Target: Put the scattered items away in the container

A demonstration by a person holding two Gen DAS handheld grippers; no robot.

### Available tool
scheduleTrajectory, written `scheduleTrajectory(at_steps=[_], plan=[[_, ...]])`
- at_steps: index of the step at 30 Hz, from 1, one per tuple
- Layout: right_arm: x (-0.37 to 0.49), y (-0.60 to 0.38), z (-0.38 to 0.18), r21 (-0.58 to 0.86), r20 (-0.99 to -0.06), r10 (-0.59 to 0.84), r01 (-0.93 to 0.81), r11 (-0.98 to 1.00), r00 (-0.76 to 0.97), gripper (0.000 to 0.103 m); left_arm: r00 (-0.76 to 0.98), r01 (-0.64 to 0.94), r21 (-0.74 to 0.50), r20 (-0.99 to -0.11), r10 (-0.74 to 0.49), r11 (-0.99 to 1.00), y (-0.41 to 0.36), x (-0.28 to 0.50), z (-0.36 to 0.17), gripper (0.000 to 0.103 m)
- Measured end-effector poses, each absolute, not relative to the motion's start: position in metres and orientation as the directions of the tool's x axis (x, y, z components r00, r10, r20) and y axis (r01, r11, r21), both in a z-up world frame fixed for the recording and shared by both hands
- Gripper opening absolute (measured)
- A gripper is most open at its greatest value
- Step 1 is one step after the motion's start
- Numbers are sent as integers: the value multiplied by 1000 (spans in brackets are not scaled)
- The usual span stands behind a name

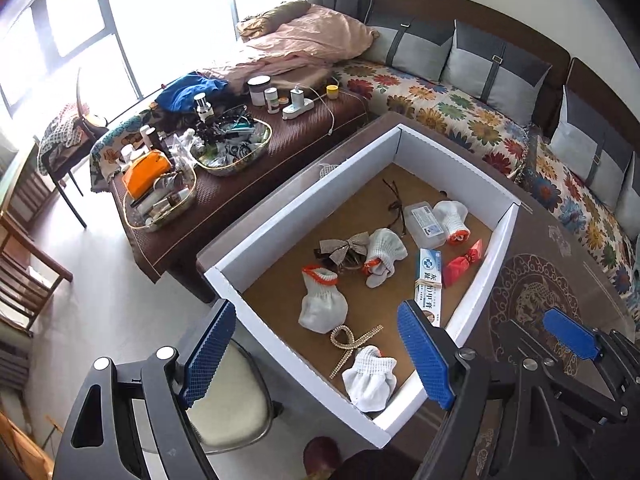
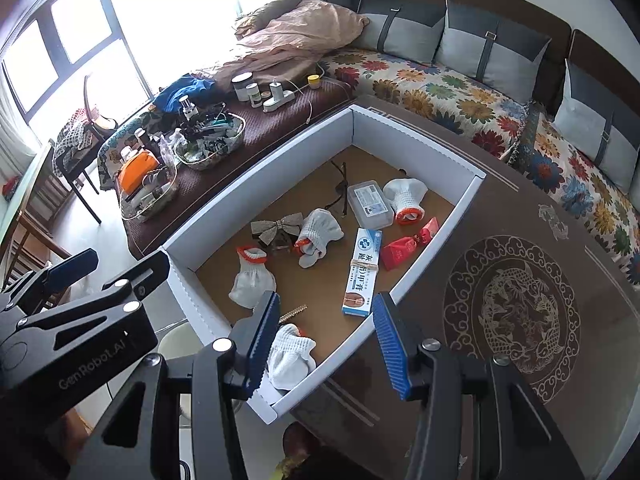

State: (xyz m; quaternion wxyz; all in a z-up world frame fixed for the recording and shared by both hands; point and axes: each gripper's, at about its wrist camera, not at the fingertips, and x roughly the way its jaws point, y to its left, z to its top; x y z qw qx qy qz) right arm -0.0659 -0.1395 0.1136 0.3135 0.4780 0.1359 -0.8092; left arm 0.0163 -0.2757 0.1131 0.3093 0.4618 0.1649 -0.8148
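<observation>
Everything sits in the box (image 1: pixel 304 216)

My left fingers (image 1: pixel 320 354) and right fingers (image 2: pixel 324 346) hang apart, empty. The gloves (image 1: pixel 322 304) inside are soft, light; pinch one at its orange cuff.

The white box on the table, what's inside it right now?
The white box holds four white gloves with orange cuffs, a bow, glasses, a clear case, a toothpaste carton, a red packet and a gold clip.

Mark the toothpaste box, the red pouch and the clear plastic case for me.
toothpaste box (image 2: pixel 362 270), right wrist view, middle of its printed top face.
red pouch (image 2: pixel 398 253), right wrist view, its red body.
clear plastic case (image 1: pixel 425 220), left wrist view, centre of the labelled lid.
</observation>
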Motion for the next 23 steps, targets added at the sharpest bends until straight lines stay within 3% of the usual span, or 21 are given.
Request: scheduleTrajectory(at_steps=[23], plan=[[-69,-138,122,48,-853,-352,614,-788,-386,50,-402,622,-53,-878,-260,-782,-273,12,132,82]])
